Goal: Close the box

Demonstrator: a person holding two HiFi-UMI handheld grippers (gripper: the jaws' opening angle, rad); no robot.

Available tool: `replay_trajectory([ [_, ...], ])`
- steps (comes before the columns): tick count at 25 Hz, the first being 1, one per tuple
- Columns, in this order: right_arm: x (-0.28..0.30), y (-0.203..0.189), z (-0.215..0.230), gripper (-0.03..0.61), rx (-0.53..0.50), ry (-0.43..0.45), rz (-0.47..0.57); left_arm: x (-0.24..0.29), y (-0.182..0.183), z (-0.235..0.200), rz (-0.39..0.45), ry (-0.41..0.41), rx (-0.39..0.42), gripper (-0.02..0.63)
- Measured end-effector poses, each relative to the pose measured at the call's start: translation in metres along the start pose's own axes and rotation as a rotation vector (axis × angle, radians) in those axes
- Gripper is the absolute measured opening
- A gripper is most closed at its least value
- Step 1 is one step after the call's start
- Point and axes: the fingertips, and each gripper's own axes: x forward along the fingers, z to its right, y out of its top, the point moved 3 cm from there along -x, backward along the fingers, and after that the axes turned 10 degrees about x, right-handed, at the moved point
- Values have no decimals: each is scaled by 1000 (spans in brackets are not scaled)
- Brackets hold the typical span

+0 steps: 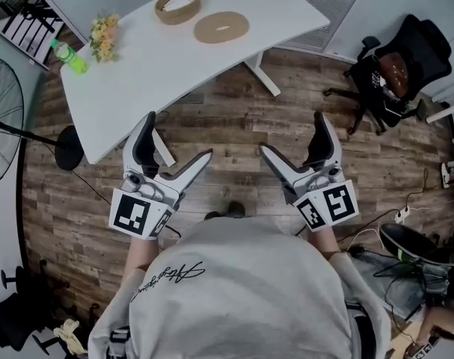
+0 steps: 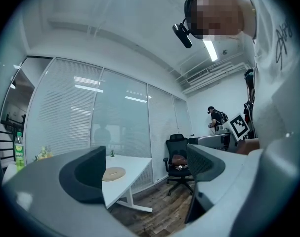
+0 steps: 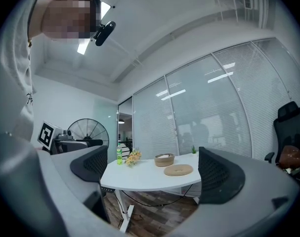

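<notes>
You have not begun: the round box (image 1: 178,4) sits open towards the far end of the table (image 1: 174,69), with its flat lid (image 1: 221,27) lying just beside it, and you stand well back from both. All of it is left: reach the lid, lift it, seat it on the box. Your left gripper (image 1: 179,137) and right gripper (image 1: 292,133) both have their jaws spread wide, holding and touching nothing
</notes>
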Motion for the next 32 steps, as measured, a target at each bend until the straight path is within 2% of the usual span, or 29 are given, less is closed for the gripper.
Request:
replay_trajectory([
  [10,0,10,24,555,-16,23,0,27,4,7,15,18,8,495],
  [15,-1,8,32,554,-12,46,-3,31,-1,14,-9,26,-4,495],
  [26,11,-3,53,554,-3,21,-27,63,-15,8,-2,-8,-26,495],
  [32,33,-2,77,552,-13,-14,-17,94,-26,-12,12,-33,-21,495],
])
